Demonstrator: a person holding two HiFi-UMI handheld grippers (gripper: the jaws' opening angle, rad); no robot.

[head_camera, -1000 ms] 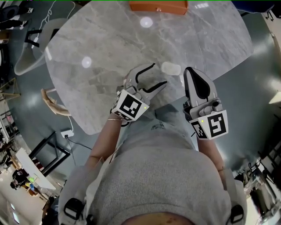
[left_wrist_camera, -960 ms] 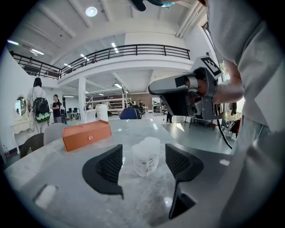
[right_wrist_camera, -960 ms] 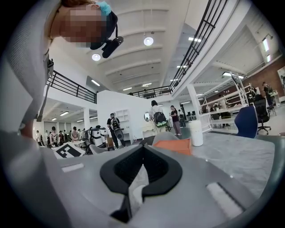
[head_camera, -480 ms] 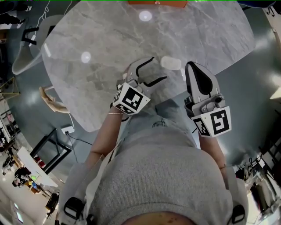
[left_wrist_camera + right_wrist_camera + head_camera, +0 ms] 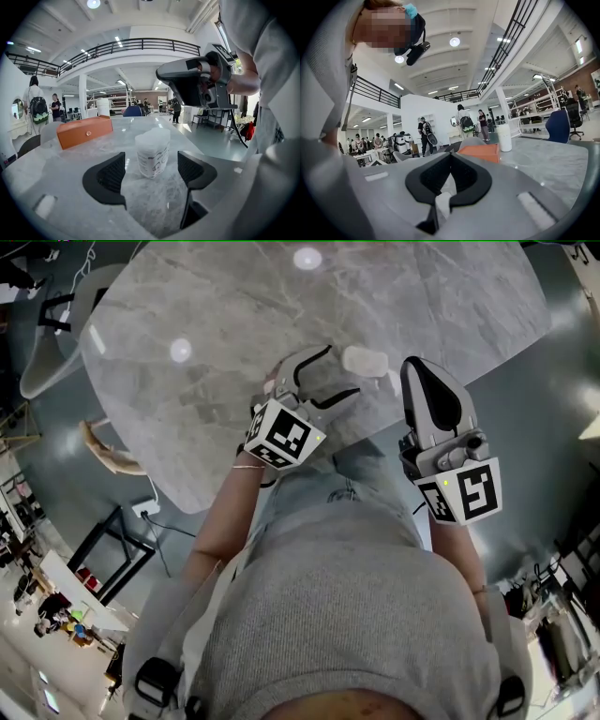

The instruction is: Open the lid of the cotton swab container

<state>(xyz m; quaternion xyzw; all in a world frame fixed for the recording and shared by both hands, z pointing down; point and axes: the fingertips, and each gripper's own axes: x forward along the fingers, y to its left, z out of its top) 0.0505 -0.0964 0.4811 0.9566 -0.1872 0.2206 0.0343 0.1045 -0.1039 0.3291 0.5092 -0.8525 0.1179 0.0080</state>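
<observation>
Grey marble table (image 5: 234, 306) holds the cotton swab container (image 5: 152, 152) upright near its front edge, lid apparently on. Left gripper (image 5: 330, 376) has just been opening its jaws. They now stand wide apart, with the container just ahead of the gap, untouched, so it is probably lining up to grip the body. Right gripper (image 5: 419, 371) is clenched on nothing, beside it.

Table (image 5: 234, 324) grey, marbled; swab container (image 5: 152, 152) whitish, dark print; box (image 5: 84, 131) orange; left tongs (image 5: 151, 176) black-padded.
</observation>
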